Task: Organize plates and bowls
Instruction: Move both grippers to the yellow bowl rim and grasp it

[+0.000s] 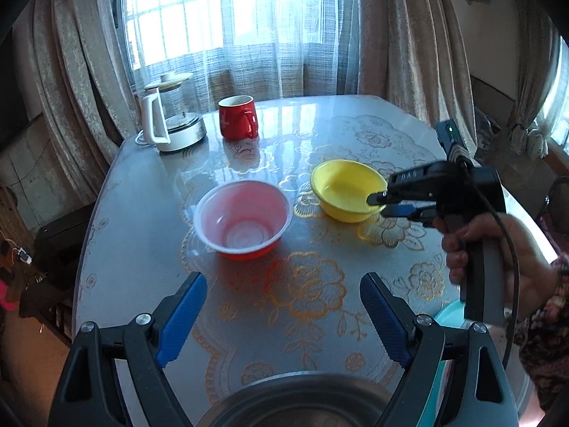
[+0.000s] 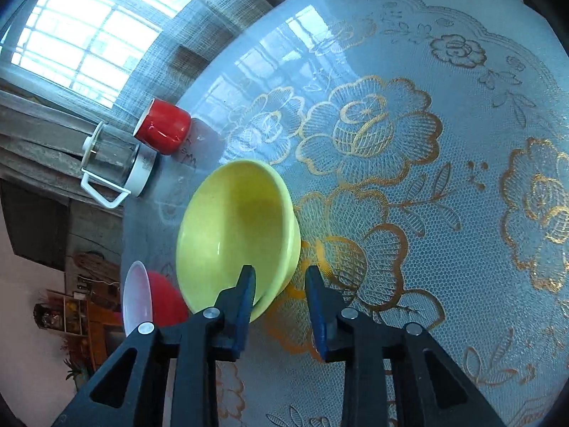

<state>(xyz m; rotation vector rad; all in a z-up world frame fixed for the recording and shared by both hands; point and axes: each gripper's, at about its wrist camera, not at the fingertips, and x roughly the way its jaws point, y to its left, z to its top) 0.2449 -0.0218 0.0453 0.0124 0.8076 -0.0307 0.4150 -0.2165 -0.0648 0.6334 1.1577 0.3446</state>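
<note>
- Daylight from a curtained window (image 1: 227, 17) falls on a round table (image 1: 142, 185) under a glossy cloth with gold flower print; that is the setting in both views.
- Right claw (image 2: 281, 277): fingers partly apart and straddling the near rim of the yellow bowl (image 2: 234, 227). One finger sits inside the bowl, the other outside its wall. In the right wrist view a gap shows between the outer finger and the wall, so a firm clamp is not confirmed.
- Left wrist view shows the same right claw (image 1: 380, 203) at the right-hand rim of the yellow bowl (image 1: 346, 190), with the right hand (image 1: 498, 259) wrapped round its grip.
- Left claw (image 1: 282, 313): fingers spread wide, holding nothing, poised above bare cloth on the near side of the table.
- Red bowl (image 1: 245, 219), white inside, stands upright just beyond the left claw and beside the yellow bowl, the two apart.
- Dark round rim (image 1: 295, 402) lies at the bottom edge under the left claw; what it is cannot be told.
- Teal dish edge (image 1: 450, 315) shows below the right hand, mostly hidden.
- Red mug (image 1: 237, 117) and glass kettle (image 1: 174, 117) with white handle stand side by side at the far edge by the window.
</note>
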